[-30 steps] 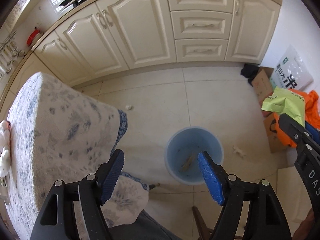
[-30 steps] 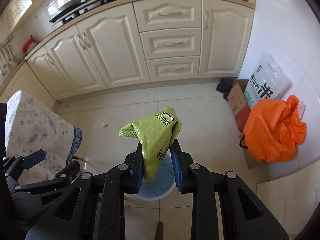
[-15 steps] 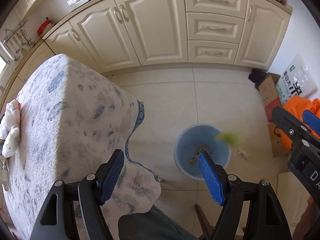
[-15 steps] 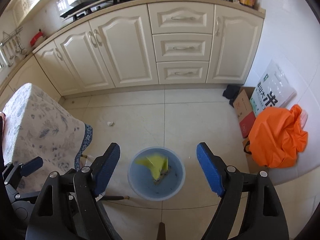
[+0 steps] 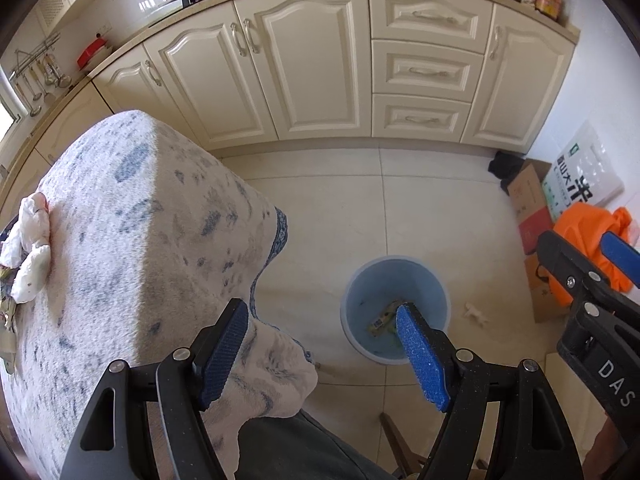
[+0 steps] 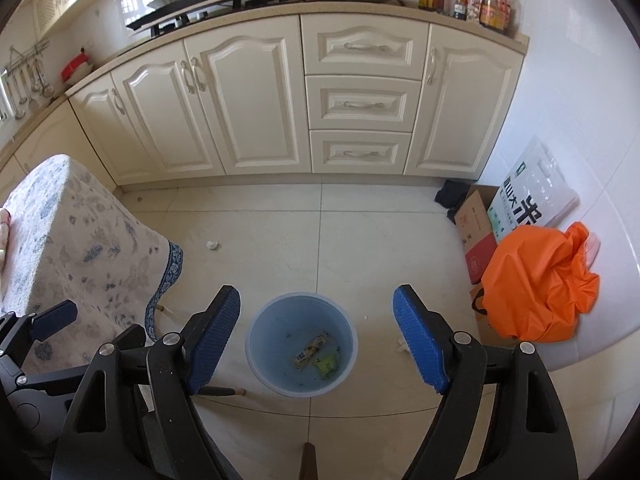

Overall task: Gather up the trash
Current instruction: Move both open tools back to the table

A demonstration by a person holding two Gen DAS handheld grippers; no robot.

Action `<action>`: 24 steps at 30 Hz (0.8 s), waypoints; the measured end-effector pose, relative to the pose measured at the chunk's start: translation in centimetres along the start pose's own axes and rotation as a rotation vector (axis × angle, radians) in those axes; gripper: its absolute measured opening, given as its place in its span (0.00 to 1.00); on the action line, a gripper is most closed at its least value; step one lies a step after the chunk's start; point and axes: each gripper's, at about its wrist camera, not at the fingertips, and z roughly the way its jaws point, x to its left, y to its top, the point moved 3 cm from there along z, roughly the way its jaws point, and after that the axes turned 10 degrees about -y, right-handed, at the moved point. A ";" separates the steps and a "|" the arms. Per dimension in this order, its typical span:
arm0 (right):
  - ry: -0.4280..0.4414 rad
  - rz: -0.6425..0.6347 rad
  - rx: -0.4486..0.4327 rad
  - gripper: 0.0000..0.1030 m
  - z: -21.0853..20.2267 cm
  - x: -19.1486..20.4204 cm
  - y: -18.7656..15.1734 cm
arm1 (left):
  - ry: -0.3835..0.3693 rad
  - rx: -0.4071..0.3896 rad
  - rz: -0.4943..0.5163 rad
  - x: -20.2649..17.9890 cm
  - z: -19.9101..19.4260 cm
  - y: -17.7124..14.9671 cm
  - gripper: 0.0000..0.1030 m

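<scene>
Gaping right gripper above blue bin.

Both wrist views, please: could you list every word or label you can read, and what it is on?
"DAS": on the right gripper body, cut off by the frame edge.
"米": on the white sack; its other print is unreadable.
Bottle labels, wrappers in the blue bin: too small.

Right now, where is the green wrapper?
In the right wrist view, the green wrapper lies at the bottom of the blue bin on the floor, just right of a yellow wrapper.
</scene>
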 end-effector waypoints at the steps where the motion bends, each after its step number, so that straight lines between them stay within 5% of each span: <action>1: -0.001 0.000 -0.006 0.78 -0.3 0.0 0.0 | -0.001 -0.010 -0.001 0.0 -0.4 -0.1 0.71; 24: 0.035 -0.054 -0.183 0.83 -9.4 2.9 -0.7 | 0.007 -0.219 -0.084 4.2 -12.4 -6.8 0.72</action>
